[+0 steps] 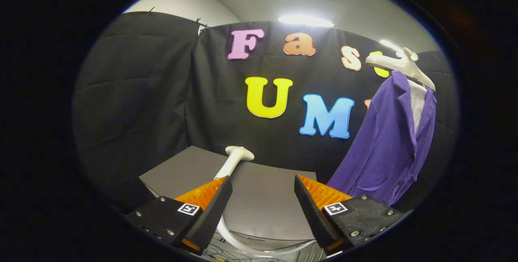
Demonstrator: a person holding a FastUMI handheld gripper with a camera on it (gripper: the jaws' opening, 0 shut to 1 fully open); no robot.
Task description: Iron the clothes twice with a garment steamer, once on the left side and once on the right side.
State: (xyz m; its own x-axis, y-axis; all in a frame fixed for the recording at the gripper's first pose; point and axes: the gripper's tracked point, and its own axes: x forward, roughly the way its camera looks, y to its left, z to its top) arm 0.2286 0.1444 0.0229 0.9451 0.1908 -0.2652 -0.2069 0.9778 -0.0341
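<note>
Looking forward along the gripper (263,187), its 2 fingers (210,209) are spread wide apart with nothing held between them, the jaws released. Each finger carries a small square marker tag on its base.

Below and ahead of the fingers lies a flat grey table (263,205) that runs back to the black cloth wall (162,92) of the booth. On the table, just beyond the tip of the left finger, rests the garment steamer (234,160): a white wand with a broad flat head at its far end and a slim handle that slants down toward the left finger, its lower part hidden behind that fingertip. No finger touches it. A clear, pale hose (243,244) curves under the near edge of the table, passing between the bases of the 2 fingers.

To the right, beyond the right finger and well apart from the steamer, hangs a purple jacket (388,144) on a white hanger (398,64). The jacket is open at the collar over a white shirt (417,102), and it hangs in front of the cloth wall, its hem reaching down behind the right finger's base. Above the wall, a pale ceiling holds a bright strip light (305,20).
</note>
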